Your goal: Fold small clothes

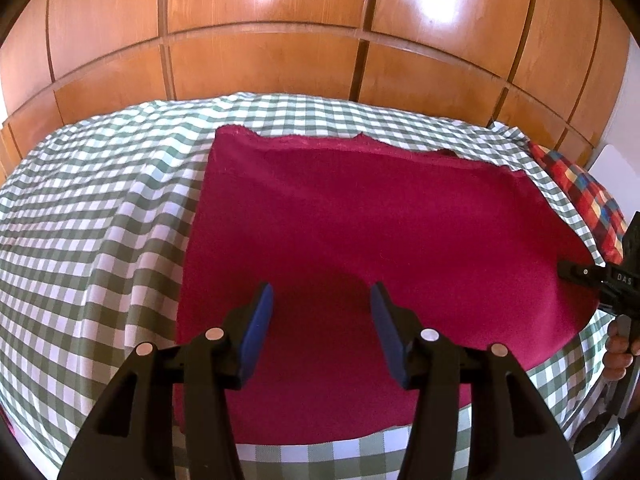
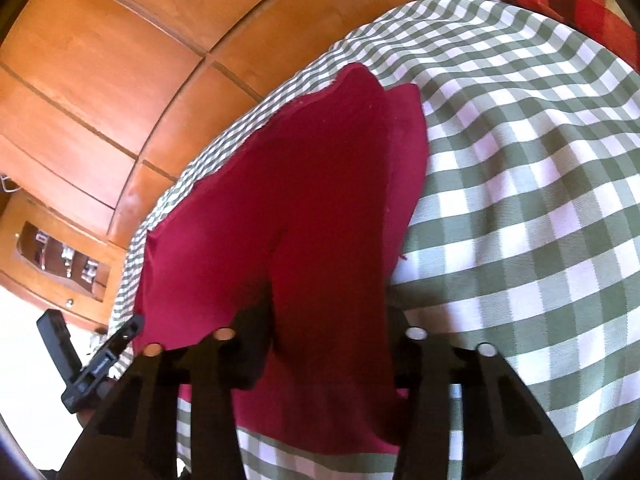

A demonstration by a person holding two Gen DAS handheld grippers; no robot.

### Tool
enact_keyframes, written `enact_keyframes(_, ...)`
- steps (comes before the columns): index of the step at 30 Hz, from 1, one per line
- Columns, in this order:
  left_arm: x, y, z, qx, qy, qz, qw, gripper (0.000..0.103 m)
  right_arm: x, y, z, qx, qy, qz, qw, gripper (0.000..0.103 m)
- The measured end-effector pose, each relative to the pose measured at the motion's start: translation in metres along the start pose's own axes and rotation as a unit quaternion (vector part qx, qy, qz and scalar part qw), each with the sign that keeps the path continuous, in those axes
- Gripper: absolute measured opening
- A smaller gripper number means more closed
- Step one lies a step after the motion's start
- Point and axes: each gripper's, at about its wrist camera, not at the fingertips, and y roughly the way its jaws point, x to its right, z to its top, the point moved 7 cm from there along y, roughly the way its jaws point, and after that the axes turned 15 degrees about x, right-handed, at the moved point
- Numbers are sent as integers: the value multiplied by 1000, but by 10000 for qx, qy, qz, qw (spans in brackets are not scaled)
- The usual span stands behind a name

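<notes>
A crimson cloth [image 1: 360, 220] lies spread flat on the green-and-white checked bed cover [image 1: 100, 220]. My left gripper [image 1: 322, 292] hovers over the cloth's near part, its blue pads [image 1: 260, 320] apart with nothing between them. My right gripper [image 1: 568, 270] comes in from the right at the cloth's right edge. In the right wrist view the cloth [image 2: 304, 184] rises in a ridge between the right gripper [image 2: 330, 304] fingers, which are closed on it; fabric hides the pads. The left gripper [image 2: 128, 328] shows at the cloth's far corner there.
Wooden panelled doors [image 1: 260, 60] stand behind the bed. A multicoloured checked pillow [image 1: 584, 196] lies at the bed's right end. A person's hand [image 1: 618, 344] holds the right gripper's handle. A wooden cabinet [image 2: 60, 256] stands beside the bed.
</notes>
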Motion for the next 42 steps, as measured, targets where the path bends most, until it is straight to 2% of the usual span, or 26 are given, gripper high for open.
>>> enact_keyframes(5,-6,6,-6,-150,-114,-63,9998,50,-26,-6,10,127,-113,147,9997,31)
enact_keyframes(7,-8,5,-4,-152,-227,-155,9995,46,-45,-11,18,207,-229,275,9991,30)
enact_keyframes(11,-24,-7,6,-20,-777,-532,9956,43,-96,-13,32,317,-613,603,9958,29)
enact_keyframes(14,-46,-16,9,-18,-1305,-797,9882,41,-141,-7,34,284,-937,902,9911,29)
enact_keyframes(19,-87,-29,6,18,-2180,-1174,9689,41,-207,19,18,-5,-1426,1238,9820,29)
enact_keyframes(23,-111,-32,4,89,-2656,-1320,9550,41,-255,56,-17,-465,-1848,1408,9715,29)
enact_keyframes(25,-119,-30,5,99,-2788,-1363,9506,41,-274,74,-43,-759,-2082,1427,9646,29)
enact_keyframes(29,-128,-30,9,157,-3008,-1478,9420,41,-288,97,-89,-1185,-2628,1312,9485,29)
enact_keyframes(31,-131,-28,13,149,-3114,-1549,9375,46,-292,104,-106,-1209,-3066,1077,9380,29)
enact_keyframes(32,-131,-27,14,138,-3162,-1598,9350,48,-295,105,-110,-1172,-3211,1063,9337,35)
enact_keyframes(36,-125,-23,24,82,-3280,-1829,9268,55,-312,80,-120,-1248,-3302,1937,9154,53)
enact_keyframes(39,-119,-21,33,42,-3367,-2032,9194,60,-310,60,-127,-1385,-3220,2288,9082,53)
enact_keyframes(42,-114,-15,39,-76,-3367,-2191,9158,68,-291,34,-122,-1410,-3000,2443,9113,53)
